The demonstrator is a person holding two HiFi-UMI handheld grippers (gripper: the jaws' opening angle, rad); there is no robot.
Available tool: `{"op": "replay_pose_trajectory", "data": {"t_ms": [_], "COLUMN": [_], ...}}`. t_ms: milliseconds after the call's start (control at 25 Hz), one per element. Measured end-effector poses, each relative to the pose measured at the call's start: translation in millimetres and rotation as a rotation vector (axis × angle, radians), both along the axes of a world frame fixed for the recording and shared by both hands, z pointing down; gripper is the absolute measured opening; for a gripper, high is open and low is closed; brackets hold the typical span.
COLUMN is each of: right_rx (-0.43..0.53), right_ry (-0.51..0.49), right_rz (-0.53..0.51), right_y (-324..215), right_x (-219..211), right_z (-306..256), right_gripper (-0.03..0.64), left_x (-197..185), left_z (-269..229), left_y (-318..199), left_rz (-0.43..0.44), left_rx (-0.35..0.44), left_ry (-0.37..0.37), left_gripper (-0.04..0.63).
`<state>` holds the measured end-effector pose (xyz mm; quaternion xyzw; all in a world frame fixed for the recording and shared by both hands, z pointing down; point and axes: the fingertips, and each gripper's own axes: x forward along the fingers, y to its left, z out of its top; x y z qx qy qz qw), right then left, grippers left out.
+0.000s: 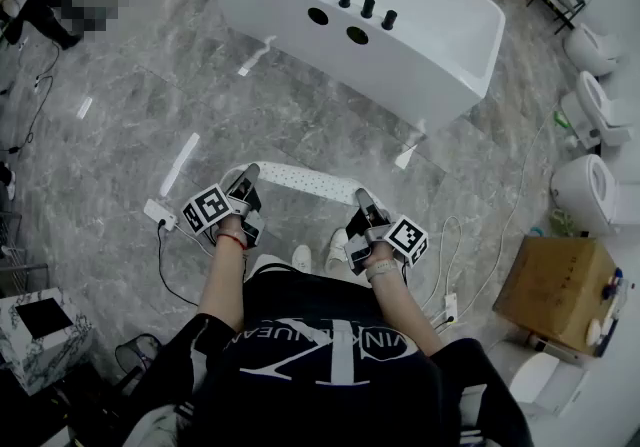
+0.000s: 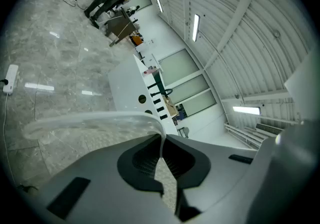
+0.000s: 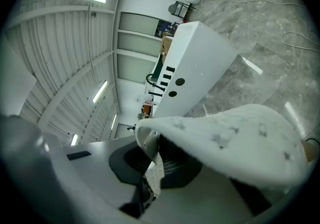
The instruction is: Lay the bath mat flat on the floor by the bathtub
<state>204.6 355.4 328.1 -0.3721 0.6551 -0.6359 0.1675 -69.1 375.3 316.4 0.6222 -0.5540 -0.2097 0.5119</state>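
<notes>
White, dotted bath mat (image 1: 300, 178) is held stretched above the grey floor (image 1: 120, 135), one end clamped in the left gripper (image 1: 249, 173), the other in the right gripper (image 1: 361, 197), near the bathtub (image 1: 430, 45).

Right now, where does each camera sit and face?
Head view: on the person's head, steeply down at bath mat, floor, bathtub; forearms, left gripper, right gripper show.
Left gripper view: on that gripper, toward the bathtub; own jaws pinching the bath mat.
Right gripper view: likewise, jaws on the bath mat's other end.
All share bath mat and bathtub.
</notes>
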Motion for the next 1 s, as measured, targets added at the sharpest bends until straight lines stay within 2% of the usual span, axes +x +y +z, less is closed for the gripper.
{"op": "replay_pose_trajectory", "data": {"t_ms": [320,520,720,1000], "right_rx": [0.005,0.031,0.068,0.149], "right_ry": [0.025,0.041,0.078,0.202], "right_rz": [-0.020,-0.021,-0.016,-0.019], "right_y": [2.1,-9.8,-28.7,-73.6], "right_x": [-16.9,-21.0,-28.9,-50.8], "right_z": [-5.9,-9.1,-12.4,-7.8], "right_gripper": [0.032,0.032,0.032,0.032], "left_x": [-17.6,-20.3,-24.1,-41.8], "left_z": [-7.3,-8.3,-17.1,-33.4], "left_y": [0.2,-9.2,-21.8,-65.7], "left_rz": [-0.008,0.020,0.060,0.094], "left_rx": [0.013,0.012,0.042,0.080], "left_ry": [0.026,-0.024,-0.167,-0.471], "left_gripper": [0.020,0.021,0.020,0.021]}}
